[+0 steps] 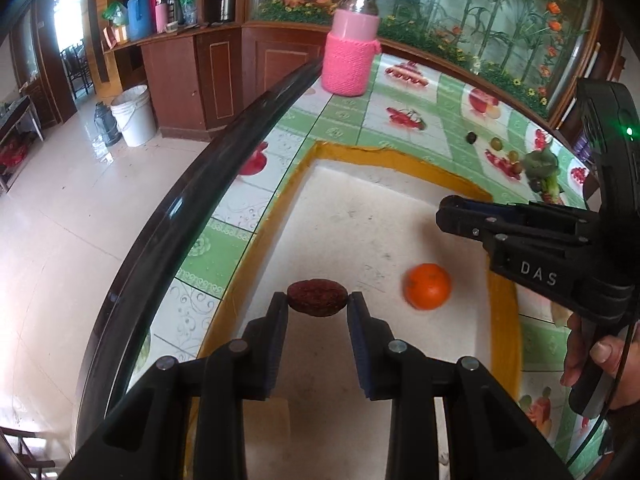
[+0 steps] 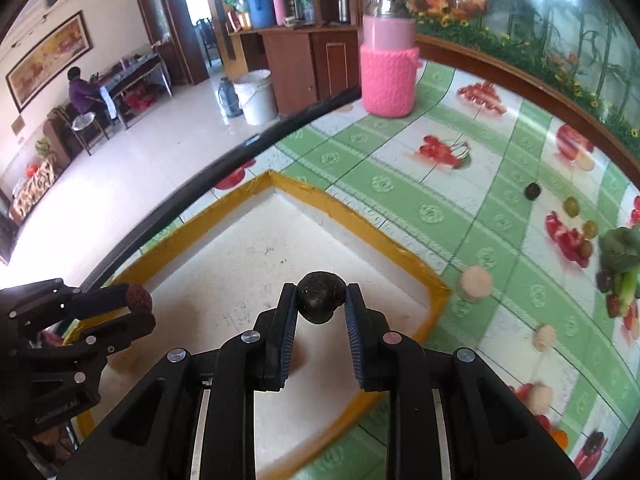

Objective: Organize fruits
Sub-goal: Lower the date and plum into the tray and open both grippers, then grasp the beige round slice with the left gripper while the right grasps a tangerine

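My left gripper [image 1: 317,303] is shut on a dark red fruit [image 1: 317,297] and holds it above the white mat [image 1: 352,216] with a yellow border. An orange [image 1: 427,286] lies on the mat to its right. My right gripper [image 2: 321,298] is shut on a dark brown-black fruit [image 2: 322,296] over the same mat [image 2: 248,252]. The right gripper also shows in the left wrist view [image 1: 452,212]; the left gripper shows in the right wrist view [image 2: 136,304] with the red fruit [image 2: 138,297]. Small fruits, one dark [image 2: 532,191] and one green [image 2: 571,206], lie on the tablecloth.
A jar in a pink knitted sleeve [image 1: 351,60] stands at the table's far edge. A leafy green vegetable [image 2: 622,256] and pale round pieces [image 2: 475,283] lie on the green fruit-print tablecloth [image 2: 400,184]. The table's dark rim [image 1: 192,208] runs along the left. A white bucket [image 1: 134,114] stands on the floor.
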Motion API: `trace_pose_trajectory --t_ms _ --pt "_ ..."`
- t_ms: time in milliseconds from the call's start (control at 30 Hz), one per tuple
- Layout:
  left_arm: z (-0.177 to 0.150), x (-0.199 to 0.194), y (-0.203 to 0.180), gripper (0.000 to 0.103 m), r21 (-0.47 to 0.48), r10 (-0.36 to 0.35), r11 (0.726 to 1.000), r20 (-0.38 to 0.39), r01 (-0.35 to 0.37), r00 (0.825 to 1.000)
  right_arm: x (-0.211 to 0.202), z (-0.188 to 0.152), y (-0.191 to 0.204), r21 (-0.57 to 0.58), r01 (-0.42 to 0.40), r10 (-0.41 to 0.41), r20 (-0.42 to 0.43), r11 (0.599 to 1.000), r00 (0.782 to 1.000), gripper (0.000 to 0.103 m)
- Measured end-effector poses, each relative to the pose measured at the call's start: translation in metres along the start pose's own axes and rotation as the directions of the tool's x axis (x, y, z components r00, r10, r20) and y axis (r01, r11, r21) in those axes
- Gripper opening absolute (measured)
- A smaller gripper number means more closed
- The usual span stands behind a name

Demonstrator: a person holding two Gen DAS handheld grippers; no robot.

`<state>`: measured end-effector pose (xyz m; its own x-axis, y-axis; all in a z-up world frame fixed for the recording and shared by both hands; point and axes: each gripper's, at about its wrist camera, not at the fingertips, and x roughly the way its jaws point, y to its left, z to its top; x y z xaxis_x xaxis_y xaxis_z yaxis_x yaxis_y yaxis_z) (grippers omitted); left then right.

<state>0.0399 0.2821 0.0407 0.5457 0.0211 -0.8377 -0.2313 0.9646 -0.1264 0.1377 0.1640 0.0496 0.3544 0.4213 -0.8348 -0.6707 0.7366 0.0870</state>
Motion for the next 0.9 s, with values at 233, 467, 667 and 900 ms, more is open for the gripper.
trace_pose_trajectory --t_ms 233,467,667,900 --pt "0.002 0.024 0.001 0.033 -0.01 0.007 1.0 -0.046 -0.008 0.999 0.027 0.001 -0.003 -0.028 0.019 -0.021 -0.063 0.999 0.998 0.023" --pt "0.002 0.032 -0.004 0.036 0.012 0.02 1.0 -0.076 -0.019 0.997 0.031 -0.003 0.001 -0.072 0.041 -0.046 -0.075 0.997 0.996 0.026" --pt "-0.001 0.02 -0.009 0.067 0.029 0.079 0.997 -0.049 -0.078 0.996 0.012 -0.012 -0.004 -0.042 0.048 -0.05 -0.048 0.998 0.998 0.032" --pt "-0.011 -0.013 -0.009 0.076 0.063 0.154 0.986 0.014 -0.155 0.988 -0.041 -0.033 -0.008 -0.005 0.069 -0.069 0.039 0.998 0.997 0.036"
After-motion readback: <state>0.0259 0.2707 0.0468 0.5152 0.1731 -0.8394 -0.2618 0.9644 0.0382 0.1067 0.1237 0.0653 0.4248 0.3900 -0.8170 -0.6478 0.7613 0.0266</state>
